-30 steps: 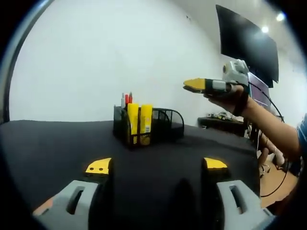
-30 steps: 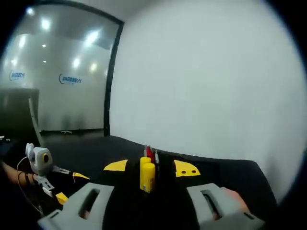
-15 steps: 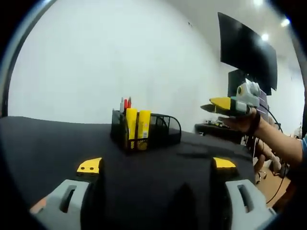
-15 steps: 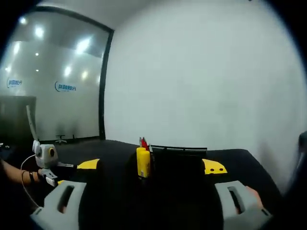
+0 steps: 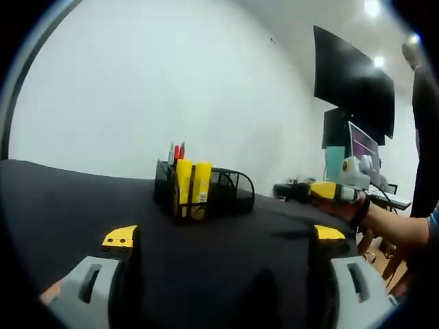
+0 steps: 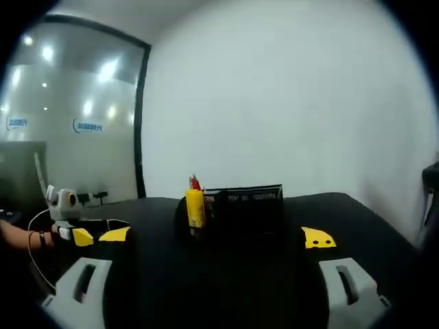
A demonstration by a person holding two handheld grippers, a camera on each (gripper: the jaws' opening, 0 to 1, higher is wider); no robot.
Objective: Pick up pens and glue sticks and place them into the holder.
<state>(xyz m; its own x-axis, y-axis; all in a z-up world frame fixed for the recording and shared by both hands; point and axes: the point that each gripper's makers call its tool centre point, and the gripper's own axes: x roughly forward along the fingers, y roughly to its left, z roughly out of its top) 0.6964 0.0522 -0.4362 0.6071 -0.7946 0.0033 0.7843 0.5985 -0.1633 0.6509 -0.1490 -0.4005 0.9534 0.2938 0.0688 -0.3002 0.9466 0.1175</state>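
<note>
A black mesh holder (image 5: 226, 194) stands on the black table (image 5: 68, 199). Two yellow glue sticks (image 5: 192, 186) and red pens (image 5: 177, 151) stand upright in its near compartments. My left gripper (image 5: 225, 236) hovers low in front of the holder, open, nothing between its yellow-tipped jaws. A hand holds the right gripper (image 5: 312, 192) to the right of the holder, level with it. In the right gripper view the holder (image 6: 250, 204) shows with a glue stick (image 6: 195, 209) and a red pen (image 6: 195, 182). My right gripper (image 6: 217, 237) is open and empty. The left gripper (image 6: 77, 232) sits at far left.
A dark monitor (image 5: 353, 82) hangs on the white wall at the right, above a desk with a lit screen (image 5: 363, 145). A person (image 5: 426, 137) stands at the right edge. A glass partition (image 6: 68, 137) with ceiling lights lies beyond the table's far side.
Both grippers' jaws have spread wider. The right gripper has come down from above the holder to about its level. Both cameras have dropped closer to the tabletop.
</note>
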